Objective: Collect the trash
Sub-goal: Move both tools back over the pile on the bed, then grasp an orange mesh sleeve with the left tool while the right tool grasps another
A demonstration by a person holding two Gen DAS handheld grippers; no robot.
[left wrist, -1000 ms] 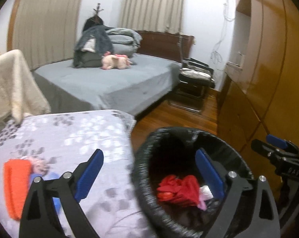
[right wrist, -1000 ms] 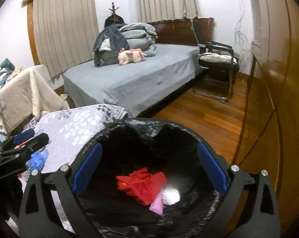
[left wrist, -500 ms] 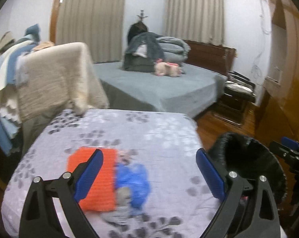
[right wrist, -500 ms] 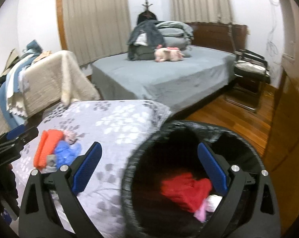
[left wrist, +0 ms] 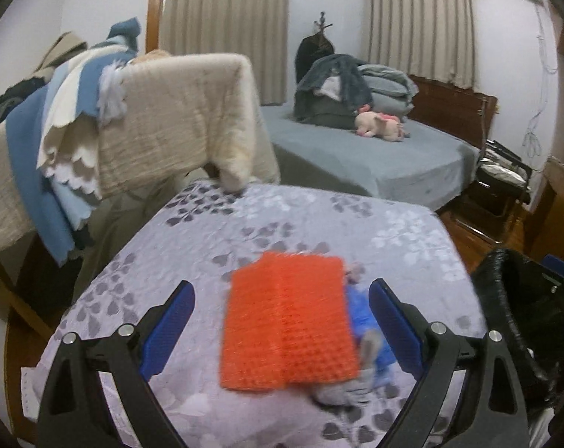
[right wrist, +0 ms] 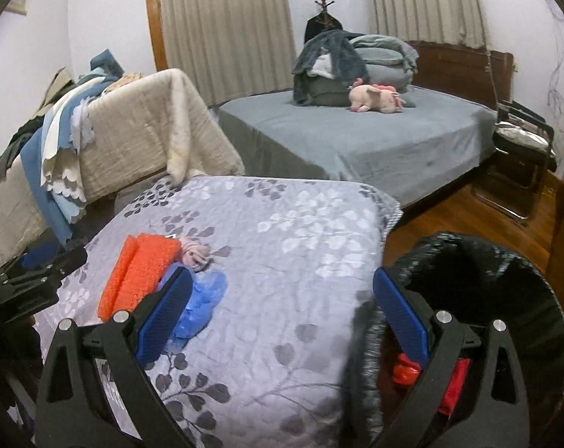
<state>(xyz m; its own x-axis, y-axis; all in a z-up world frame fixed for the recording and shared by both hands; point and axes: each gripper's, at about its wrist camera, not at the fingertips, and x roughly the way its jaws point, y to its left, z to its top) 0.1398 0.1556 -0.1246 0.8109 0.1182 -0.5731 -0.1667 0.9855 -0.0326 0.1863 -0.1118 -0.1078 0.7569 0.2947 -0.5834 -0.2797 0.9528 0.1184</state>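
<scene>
An orange bubble-wrap pad (left wrist: 287, 321) lies on the floral-covered table (left wrist: 282, 216), with blue plastic (left wrist: 368, 321) and a grey scrap (left wrist: 356, 377) beside it. My left gripper (left wrist: 282, 330) hovers open just above, its fingers straddling the orange pad. In the right wrist view the orange pad (right wrist: 140, 272), a pink crumpled piece (right wrist: 194, 254) and the blue plastic (right wrist: 203, 300) sit left of centre. My right gripper (right wrist: 282, 317) is open and empty, between the table and the black-lined trash bin (right wrist: 506, 272), which holds red trash (right wrist: 450, 380).
A rack draped with beige and blue blankets (left wrist: 151, 123) stands behind the table at the left. A grey bed (right wrist: 356, 138) with a pink plush toy (right wrist: 375, 99) lies beyond. A black chair (right wrist: 524, 153) and wooden floor (right wrist: 468, 212) are at the right.
Both grippers swung left from the bin toward the table. The left gripper has closed in on the orange pad, which now lies between its open fingers.
</scene>
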